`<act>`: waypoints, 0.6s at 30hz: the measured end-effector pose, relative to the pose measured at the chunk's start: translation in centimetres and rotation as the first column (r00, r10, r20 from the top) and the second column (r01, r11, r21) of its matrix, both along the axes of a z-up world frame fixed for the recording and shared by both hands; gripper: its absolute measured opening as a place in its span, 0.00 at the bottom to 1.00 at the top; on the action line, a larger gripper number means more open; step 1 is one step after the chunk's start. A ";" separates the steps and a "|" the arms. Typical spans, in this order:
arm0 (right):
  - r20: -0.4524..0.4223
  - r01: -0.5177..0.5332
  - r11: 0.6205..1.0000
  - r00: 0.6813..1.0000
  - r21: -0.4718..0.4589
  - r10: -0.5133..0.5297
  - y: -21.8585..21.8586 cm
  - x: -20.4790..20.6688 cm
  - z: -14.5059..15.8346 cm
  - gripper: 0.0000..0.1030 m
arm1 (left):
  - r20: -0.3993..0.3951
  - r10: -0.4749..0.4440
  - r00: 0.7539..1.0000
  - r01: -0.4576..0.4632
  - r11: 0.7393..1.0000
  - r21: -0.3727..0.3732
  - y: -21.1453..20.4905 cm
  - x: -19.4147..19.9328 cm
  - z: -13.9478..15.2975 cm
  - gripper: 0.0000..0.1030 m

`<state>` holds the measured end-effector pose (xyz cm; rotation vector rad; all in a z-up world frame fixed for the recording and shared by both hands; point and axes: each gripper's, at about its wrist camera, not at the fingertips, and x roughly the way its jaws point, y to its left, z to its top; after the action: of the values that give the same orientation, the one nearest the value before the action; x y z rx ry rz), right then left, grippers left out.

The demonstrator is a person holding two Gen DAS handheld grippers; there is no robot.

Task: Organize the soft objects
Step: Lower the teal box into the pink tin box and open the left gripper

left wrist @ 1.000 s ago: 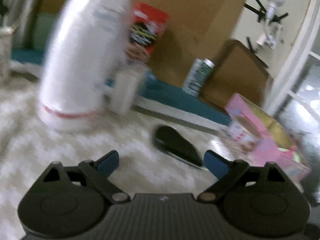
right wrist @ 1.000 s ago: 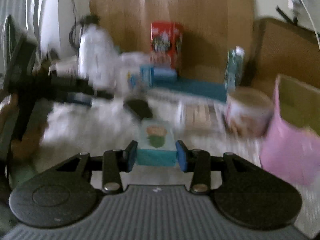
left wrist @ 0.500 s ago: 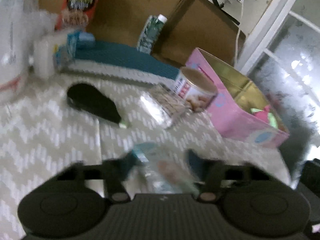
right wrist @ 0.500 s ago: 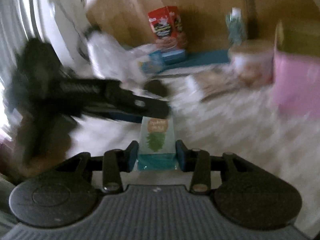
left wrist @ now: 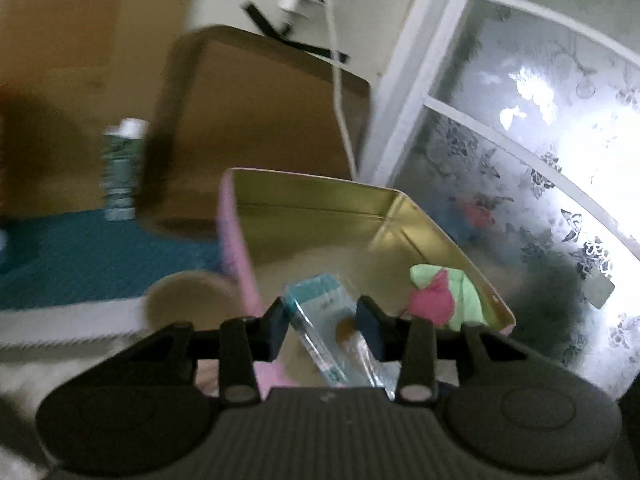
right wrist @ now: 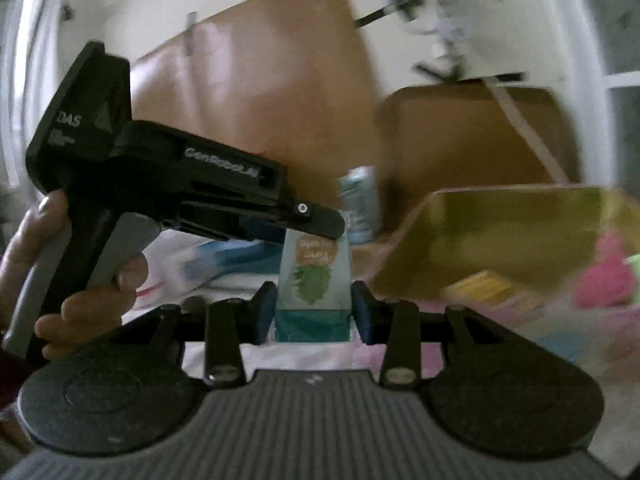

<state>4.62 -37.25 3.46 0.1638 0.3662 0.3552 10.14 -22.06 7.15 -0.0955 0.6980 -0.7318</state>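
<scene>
Left gripper [left wrist: 326, 326]: pads narrowed onto a teal tissue pack [left wrist: 320, 320], clamped across its short width. The pack's long axis runs roughly along my fingers and is tilted, far end up-left, near end back under the gripper body.

Right gripper [right wrist: 314, 312]: also narrowed, holding a second tissue pack [right wrist: 314, 284] upright between the pads, green leaf print facing the camera.

Key relation: the pink tin [left wrist: 236, 240] with the gold interior. Left gripper sits right at its near edge, pack already hanging over the open mouth, so the left is the nearer one. From the right wrist view the tin [right wrist: 500, 232] lies ahead and to my right, apart from the pack I'm holding there.

Inside the tin: pink and green soft toy [left wrist: 440, 300] at the near-right corner; right view also shows a yellowish packet [right wrist: 480, 290] on the floor of it, blurred.

My read: left pack drops straight in, free space lies left of the toy. Right pack needs to travel right first. Left device body [right wrist: 180, 184] crosses in front of the right pack, so watch clearance.
</scene>
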 end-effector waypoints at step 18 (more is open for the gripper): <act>0.054 0.377 0.912 0.926 -0.165 -0.373 -4.4 4.4 -2.5 0.56 | 0.087 0.003 0.996 -0.010 0.997 0.078 -3.0 -0.8 -1.9 0.58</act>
<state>9.04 -41.63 0.95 0.0578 0.3342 -0.0565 9.35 -25.10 5.23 0.0059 0.6426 -0.6973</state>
